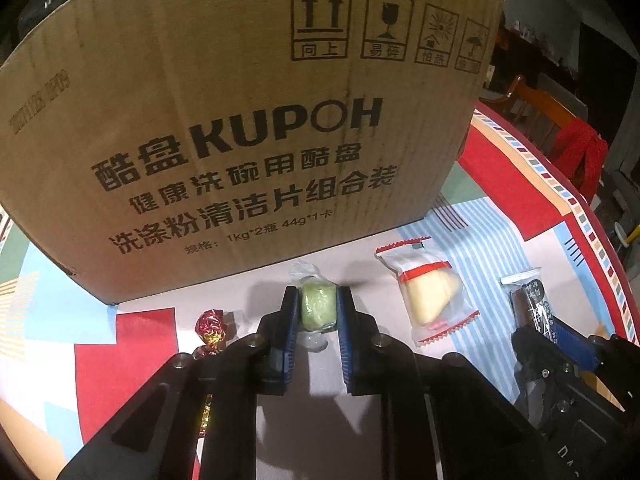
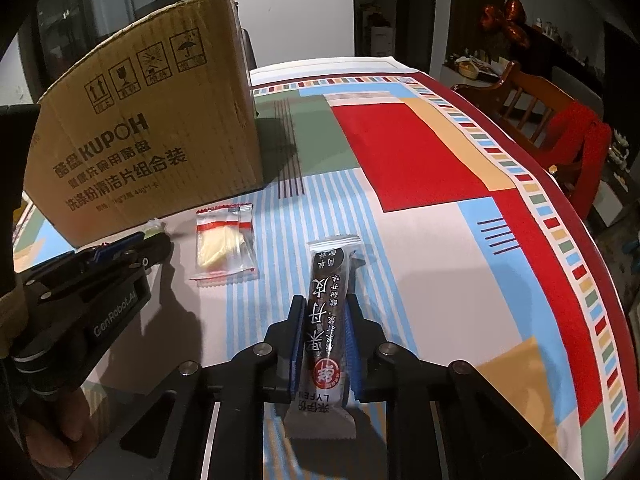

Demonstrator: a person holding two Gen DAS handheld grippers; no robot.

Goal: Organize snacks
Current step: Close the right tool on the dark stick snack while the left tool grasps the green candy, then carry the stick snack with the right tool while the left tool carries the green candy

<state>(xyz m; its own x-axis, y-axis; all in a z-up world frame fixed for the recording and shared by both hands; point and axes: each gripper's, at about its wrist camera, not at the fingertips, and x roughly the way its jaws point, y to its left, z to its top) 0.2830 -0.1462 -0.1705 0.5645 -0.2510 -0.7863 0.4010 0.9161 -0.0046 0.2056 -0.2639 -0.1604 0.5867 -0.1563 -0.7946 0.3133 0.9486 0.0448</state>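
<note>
Pickup step, by the looks of it: 2 snacks are gripped at once. The green candy point(image 1: 318, 306), frame center, is clamped by the left gripper point(image 1: 318, 312); the dark snack bar point(image 2: 326, 320), lower center, by the right gripper point(image 2: 326, 332). Next, both probably get lifted toward the cardboard box point(image 1: 240, 120) at upper left.

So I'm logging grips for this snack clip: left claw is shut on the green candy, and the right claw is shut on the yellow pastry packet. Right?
Not quite. The left claw is shut on the green candy, but the right claw grips the dark fruit-leather bar, as the right wrist view shows. The yellow pastry packet lies untouched on the tablecloth.
</note>
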